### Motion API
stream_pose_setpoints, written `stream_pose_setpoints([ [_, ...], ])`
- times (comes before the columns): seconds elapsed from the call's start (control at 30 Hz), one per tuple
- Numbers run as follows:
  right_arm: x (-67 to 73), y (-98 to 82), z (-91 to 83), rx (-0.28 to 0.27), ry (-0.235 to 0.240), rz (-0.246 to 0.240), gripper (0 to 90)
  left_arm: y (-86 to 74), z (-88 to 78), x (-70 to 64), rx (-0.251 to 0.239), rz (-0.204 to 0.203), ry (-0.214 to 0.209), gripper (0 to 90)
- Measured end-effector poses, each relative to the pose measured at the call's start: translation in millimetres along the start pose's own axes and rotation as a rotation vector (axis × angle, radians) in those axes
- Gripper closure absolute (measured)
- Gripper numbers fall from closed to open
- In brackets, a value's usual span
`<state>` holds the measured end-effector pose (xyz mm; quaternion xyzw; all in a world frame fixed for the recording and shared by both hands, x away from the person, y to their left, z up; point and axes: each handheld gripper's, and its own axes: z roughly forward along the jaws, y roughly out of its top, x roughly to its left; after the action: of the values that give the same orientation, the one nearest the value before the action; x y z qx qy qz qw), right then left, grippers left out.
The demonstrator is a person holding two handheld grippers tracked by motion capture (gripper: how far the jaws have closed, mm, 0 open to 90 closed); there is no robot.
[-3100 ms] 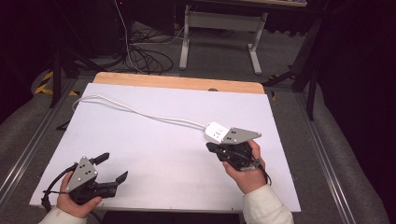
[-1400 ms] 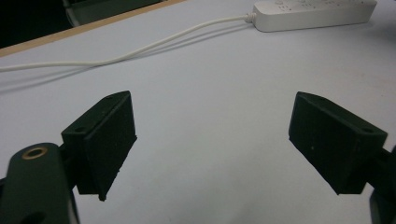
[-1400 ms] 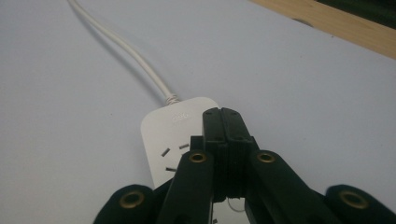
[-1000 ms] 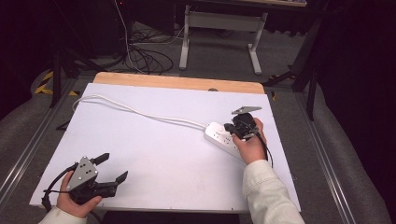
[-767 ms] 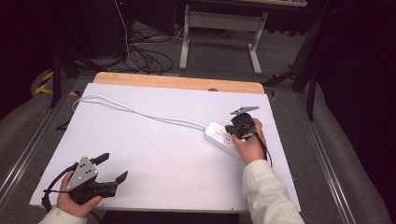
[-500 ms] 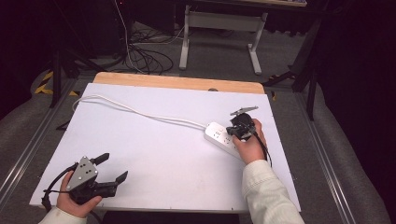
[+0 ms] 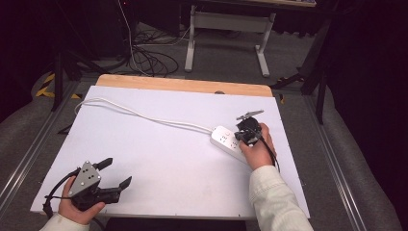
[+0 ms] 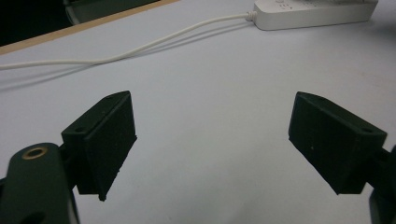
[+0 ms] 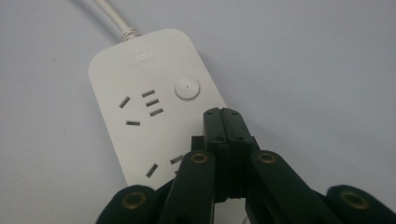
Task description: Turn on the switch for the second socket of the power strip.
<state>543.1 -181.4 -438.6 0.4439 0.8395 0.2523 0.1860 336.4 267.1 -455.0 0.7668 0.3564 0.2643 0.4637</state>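
A white power strip (image 7: 226, 139) (image 9: 149, 107) (image 8: 313, 11) lies on the white table top, its white cord (image 7: 139, 113) (image 8: 140, 46) running off to the far left corner. My right gripper (image 7: 248, 133) (image 9: 226, 114) is shut with nothing in it and points steeply down over the strip. Its closed tips hang just short of the round white button (image 9: 187, 88), above the strip's right edge. My left gripper (image 7: 115, 174) (image 8: 212, 144) rests open near the front left edge, jaws wide apart with bare table between them.
The white board (image 7: 168, 159) lies on a wooden table whose edge (image 7: 183, 84) shows at the back. Metal rails run along both sides. Beyond the table are a white desk frame (image 7: 226, 29) and loose black cables (image 7: 149, 53) on the floor.
The right gripper has moved from the strip's near side up over it and tipped downward, then held nearly still for the last second. The left gripper has not moved.
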Motion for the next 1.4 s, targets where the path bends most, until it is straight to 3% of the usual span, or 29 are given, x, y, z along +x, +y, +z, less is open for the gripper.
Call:
stream_pose_setpoints([
  [0.53, 6.2, 0.8, 1.7, 0.021, -0.048, -0.023, 90.0, -0.1, 0.3, -0.3, 0.003, 0.004, -0.001, 15.4],
  [0.77, 14.9, 1.0, 3.0, 0.029, -0.105, -0.058, 90.0, -0.4, 0.3, -0.2, 0.003, -0.002, 0.001, 15.4],
  [1.07, 11.0, -1.3, 3.2, 0.014, -0.082, -0.011, 90.0, -0.4, 0.3, -0.5, 0.003, -0.001, 0.0, 15.4],
  [1.4, 12.0, -3.5, 3.5, 0.0, -0.089, 0.003, 90.0, -0.4, 0.3, -0.4, 0.004, 0.003, -0.001, 15.4],
])
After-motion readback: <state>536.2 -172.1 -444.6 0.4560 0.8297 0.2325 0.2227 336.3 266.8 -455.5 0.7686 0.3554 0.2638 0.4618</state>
